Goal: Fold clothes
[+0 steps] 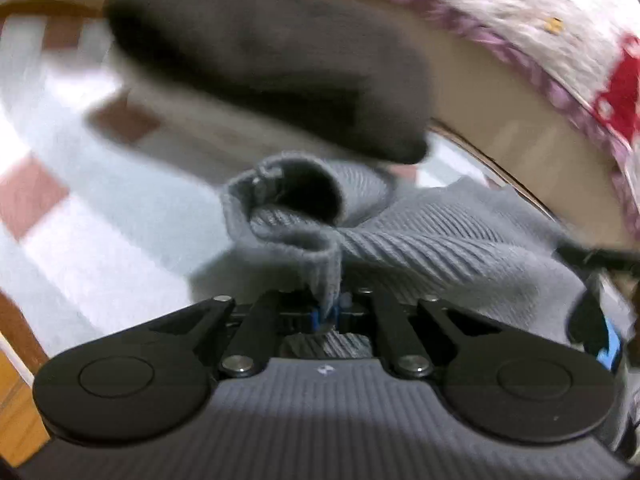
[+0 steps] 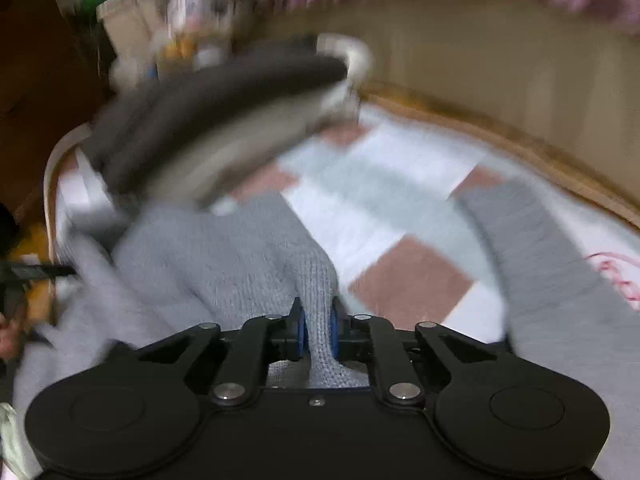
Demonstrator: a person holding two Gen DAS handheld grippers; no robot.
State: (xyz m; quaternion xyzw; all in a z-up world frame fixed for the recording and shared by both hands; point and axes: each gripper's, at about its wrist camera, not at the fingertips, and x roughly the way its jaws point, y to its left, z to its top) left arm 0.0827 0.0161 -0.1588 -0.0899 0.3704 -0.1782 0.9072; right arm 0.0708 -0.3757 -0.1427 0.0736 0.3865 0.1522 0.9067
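Note:
A light grey ribbed knit sweater point(image 1: 440, 240) lies on a checked white, pale green and brown cover. In the left wrist view my left gripper point(image 1: 326, 314) is shut on a folded edge of it beside a rolled cuff-like opening point(image 1: 296, 192). In the right wrist view my right gripper point(image 2: 318, 330) is shut on a pinched ridge of the same grey knit point(image 2: 240, 252), its blue pads pressing both sides. A grey sleeve point(image 2: 540, 248) stretches off to the right on the cover. Both views are motion-blurred.
A dark grey folded garment point(image 1: 260, 72) lies beyond the sweater, also in the right view as dark cloth point(image 2: 208, 112). A beige bed side with a white-and-red blanket point(image 1: 540, 40) rises at the right. Cluttered items point(image 2: 180, 8) stand at the back left. The other gripper's black tip point(image 1: 600, 258) shows at the right edge.

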